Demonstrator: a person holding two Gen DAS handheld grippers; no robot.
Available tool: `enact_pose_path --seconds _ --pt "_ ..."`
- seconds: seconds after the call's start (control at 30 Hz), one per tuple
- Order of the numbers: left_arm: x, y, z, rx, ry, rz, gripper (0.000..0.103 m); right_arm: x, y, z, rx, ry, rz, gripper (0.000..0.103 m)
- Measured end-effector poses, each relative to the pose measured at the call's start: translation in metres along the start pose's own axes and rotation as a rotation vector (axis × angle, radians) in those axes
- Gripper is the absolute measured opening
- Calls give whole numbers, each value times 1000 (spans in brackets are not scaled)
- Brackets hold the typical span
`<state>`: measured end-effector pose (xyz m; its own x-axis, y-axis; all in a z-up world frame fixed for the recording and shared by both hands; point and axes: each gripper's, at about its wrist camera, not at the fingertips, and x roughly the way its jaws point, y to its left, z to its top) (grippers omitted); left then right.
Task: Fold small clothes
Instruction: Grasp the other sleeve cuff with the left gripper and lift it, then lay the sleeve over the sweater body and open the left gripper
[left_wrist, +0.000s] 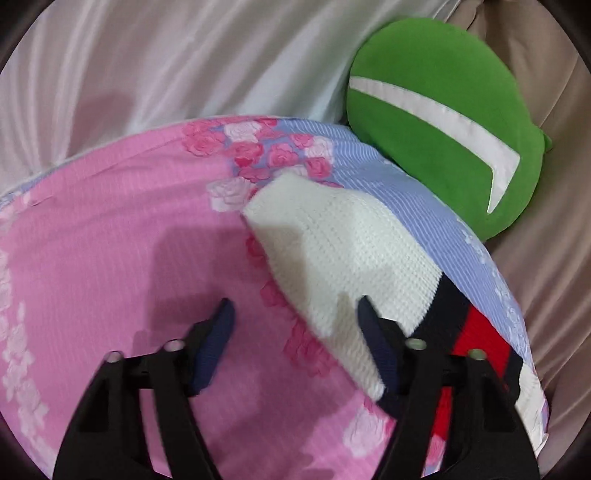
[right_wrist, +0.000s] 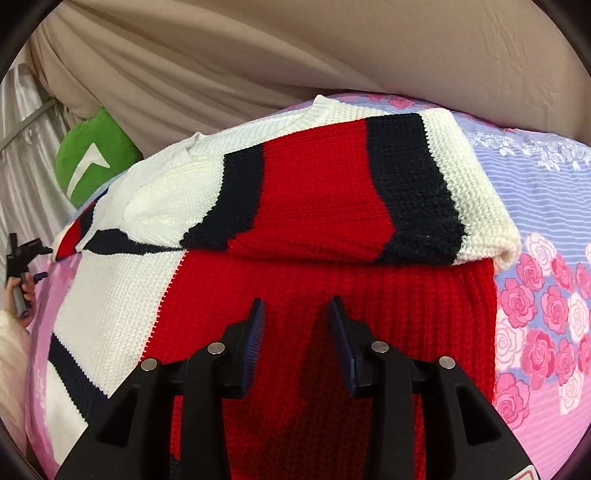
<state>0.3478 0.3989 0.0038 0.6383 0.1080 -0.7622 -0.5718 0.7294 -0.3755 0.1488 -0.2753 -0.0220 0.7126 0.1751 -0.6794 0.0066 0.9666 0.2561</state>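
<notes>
A knitted sweater (right_wrist: 321, 206) in red, white and navy lies on the pink and blue rose-print sheet (right_wrist: 546, 302), with one sleeve folded across its body. My right gripper (right_wrist: 295, 314) is open and empty just above the red ribbed hem. In the left wrist view, the sweater's white part (left_wrist: 332, 251) lies on the sheet (left_wrist: 110, 229). My left gripper (left_wrist: 295, 314) is open and empty at the sweater's white edge, its right finger over the knit. The left gripper also shows far left in the right wrist view (right_wrist: 22, 266).
A green plush cushion with a white stripe (left_wrist: 436, 133) lies beyond the sweater, also visible in the right wrist view (right_wrist: 92, 155). Beige fabric (right_wrist: 295, 55) and a pale satin cloth (left_wrist: 166, 55) rise behind the sheet.
</notes>
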Motion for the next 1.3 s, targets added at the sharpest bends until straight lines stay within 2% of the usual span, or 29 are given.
enact_pose_path --seconds 0.03,0.07,0.13,0.2,0.3,0.4,0.47,0.53,0.63,0.67,0.7,0.77,0.8,0.87,0.93,1.0,1.1,1.2,1.3 --pt "2 -4 3 10 5 -18 18 0 1 0 -5 -1 -4 38" --pt "5 -15 2 19 33 -51 6 -1 3 -1 -13 -3 -10 39" --pt "-10 -38 1 40 11 -81 6 1 7 -1 -30 -6 -23 42" --pt "-49 -83 -7 121 -68 -135 5 2 11 -1 -43 -9 -34 44" --pt "-125 -172 -40 293 -175 -302 5 1 10 0 -39 -13 -34 44" --pt "-189 -253 -103 468 -195 -498 5 0 7 0 -17 -18 -25 44" --pt "-214 -306 -161 585 -149 -621 5 -1 5 0 -3 -23 -19 44" --pt "-217 -350 -223 693 -73 -687 6 -3 2 0 12 -28 -13 45" --pt "-188 -392 -326 823 64 -698 10 -5 -4 0 41 -36 6 48" --pt "-173 -398 -357 855 116 -676 10 -7 -6 0 48 -39 12 49" --pt "-160 -398 -381 877 158 -640 10 -8 -8 0 57 -43 19 49" --pt "-139 -389 -404 881 231 -608 10 -11 -12 0 74 -54 33 52" --pt "-138 -380 -406 865 248 -607 10 -13 -15 1 85 -61 50 53" --pt "-139 -352 -388 812 232 -611 17 -18 -22 2 111 -71 79 54" --pt "-141 -322 -363 758 170 -599 47 -21 -29 7 136 -74 103 54" --pt "-148 -284 -330 693 98 -565 58 -26 -32 20 134 -92 103 54" --pt "-140 -249 -288 591 66 -493 62 -27 -28 46 102 -107 62 57" --pt "-114 -230 -265 495 119 -430 62 -8 -29 70 147 -67 118 60" --pt "-94 -220 -251 414 197 -440 62 25 -28 84 193 4 134 60"
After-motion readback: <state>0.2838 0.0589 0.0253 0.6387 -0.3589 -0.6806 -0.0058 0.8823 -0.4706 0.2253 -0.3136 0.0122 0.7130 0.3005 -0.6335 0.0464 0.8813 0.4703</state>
